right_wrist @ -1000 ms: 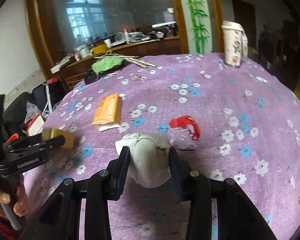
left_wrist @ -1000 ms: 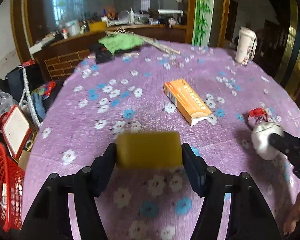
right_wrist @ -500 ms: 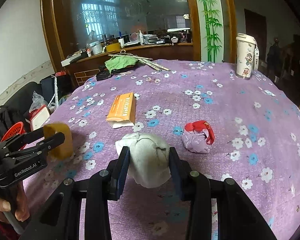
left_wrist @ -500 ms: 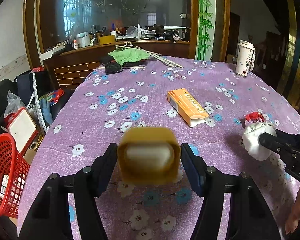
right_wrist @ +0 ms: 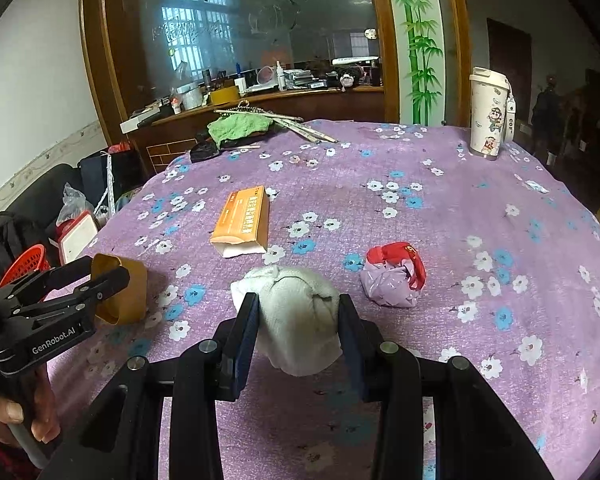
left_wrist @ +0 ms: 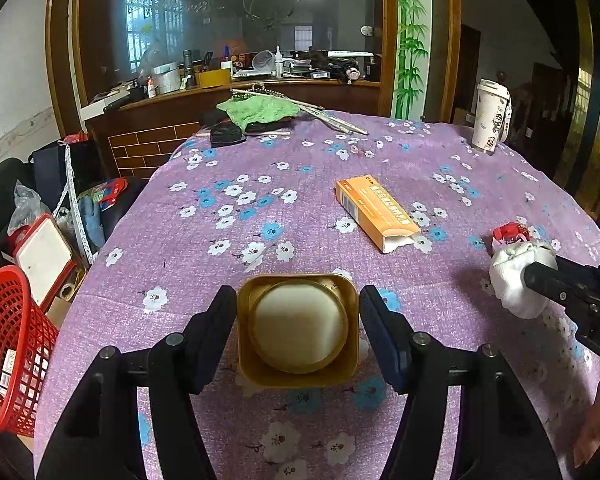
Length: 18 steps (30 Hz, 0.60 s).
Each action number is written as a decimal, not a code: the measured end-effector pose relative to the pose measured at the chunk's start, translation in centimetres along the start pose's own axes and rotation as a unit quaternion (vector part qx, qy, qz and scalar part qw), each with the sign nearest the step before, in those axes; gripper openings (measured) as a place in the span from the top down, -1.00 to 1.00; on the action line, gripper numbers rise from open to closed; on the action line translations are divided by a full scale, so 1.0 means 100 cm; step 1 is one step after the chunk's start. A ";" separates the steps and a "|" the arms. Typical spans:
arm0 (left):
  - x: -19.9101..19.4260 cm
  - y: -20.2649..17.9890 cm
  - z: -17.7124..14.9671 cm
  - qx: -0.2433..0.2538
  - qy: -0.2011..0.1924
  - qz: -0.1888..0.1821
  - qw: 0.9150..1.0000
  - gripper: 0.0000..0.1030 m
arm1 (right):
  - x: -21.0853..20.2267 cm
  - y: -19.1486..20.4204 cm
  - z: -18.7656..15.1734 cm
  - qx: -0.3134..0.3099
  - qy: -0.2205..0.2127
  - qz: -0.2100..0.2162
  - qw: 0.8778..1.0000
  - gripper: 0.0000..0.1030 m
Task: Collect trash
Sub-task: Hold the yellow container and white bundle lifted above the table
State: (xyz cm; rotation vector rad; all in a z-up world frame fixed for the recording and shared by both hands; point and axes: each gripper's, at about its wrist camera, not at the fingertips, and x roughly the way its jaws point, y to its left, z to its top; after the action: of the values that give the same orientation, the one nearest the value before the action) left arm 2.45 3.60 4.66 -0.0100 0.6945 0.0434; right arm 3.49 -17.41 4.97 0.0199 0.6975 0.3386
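Between the left fingers (left_wrist: 370, 320) sits a pinched gold cup (left_wrist: 297, 328); the right fingers (right_wrist: 350, 328) squeeze a white wad (right_wrist: 298, 316).

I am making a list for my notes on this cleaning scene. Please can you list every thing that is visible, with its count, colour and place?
gold cup: one, gold with pale inside, held between the left gripper's pads
white wad: one, white, held between the right gripper's pads
orange box: one, orange, flat on the table, one end open
crumpled wrapper: one, lilac and red, on the table beside the white wad
tumbler: one, white with cartoons, upright at the far table edge
green cloth: one, green, far table edge
red basket: one, red, on the floor left of the table
table: one, purple flowered cover
left gripper: one, black
right gripper: one, black
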 end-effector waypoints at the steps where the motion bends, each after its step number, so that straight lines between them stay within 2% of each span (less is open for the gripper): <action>1: 0.000 0.000 0.000 0.000 0.000 0.000 1.000 -0.21 | 0.000 0.000 0.000 0.000 0.000 0.000 1.000 0.18; 18: 0.001 -0.002 -0.002 -0.005 0.001 -0.003 1.000 -0.19 | -0.007 -0.002 0.001 0.007 -0.010 0.004 1.000 0.18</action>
State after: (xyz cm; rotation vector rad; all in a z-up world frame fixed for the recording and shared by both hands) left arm 2.41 3.41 4.48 -0.0225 0.6960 0.0408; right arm 3.11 -17.77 5.43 0.0397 0.6794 0.3409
